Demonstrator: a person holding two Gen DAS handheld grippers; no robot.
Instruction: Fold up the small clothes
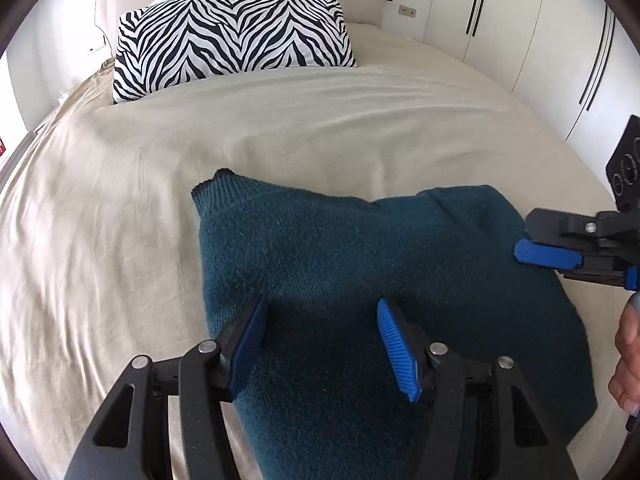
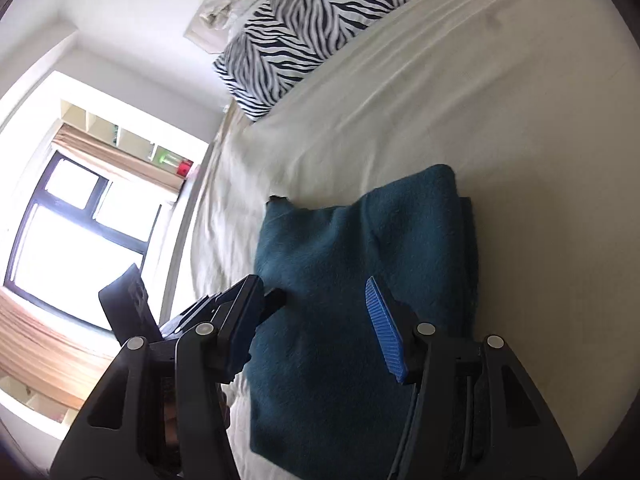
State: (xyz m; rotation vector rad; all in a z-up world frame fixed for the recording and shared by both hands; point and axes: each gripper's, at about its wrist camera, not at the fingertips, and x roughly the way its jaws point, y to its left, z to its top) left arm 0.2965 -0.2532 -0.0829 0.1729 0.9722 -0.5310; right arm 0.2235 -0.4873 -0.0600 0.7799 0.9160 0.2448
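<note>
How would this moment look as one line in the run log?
teal sweater: folded, flat on bed | left gripper: open, nothing held | right gripper: open, nothing held | zebra pillow: at bed head

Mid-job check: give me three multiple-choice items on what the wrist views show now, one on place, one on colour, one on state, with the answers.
1. Where does the folded sweater lie?
A. On the beige bedcover
B. On top of the zebra-print pillow
C. On the floor

2. What colour is the sweater?
A. Red
B. Dark teal
C. Yellow

3. How does the left gripper stand?
A. Clamped on a sleeve
B. Shut with nothing in it
C. Open above the sweater, gripping nothing

Answers:
1 A: the knit rests on the bedcover, well short of the pillow at the head of the bed.
2 B: both wrist views show a deep blue-green knit.
3 C: its blue pads stand apart with no fabric pinched between them.
</note>
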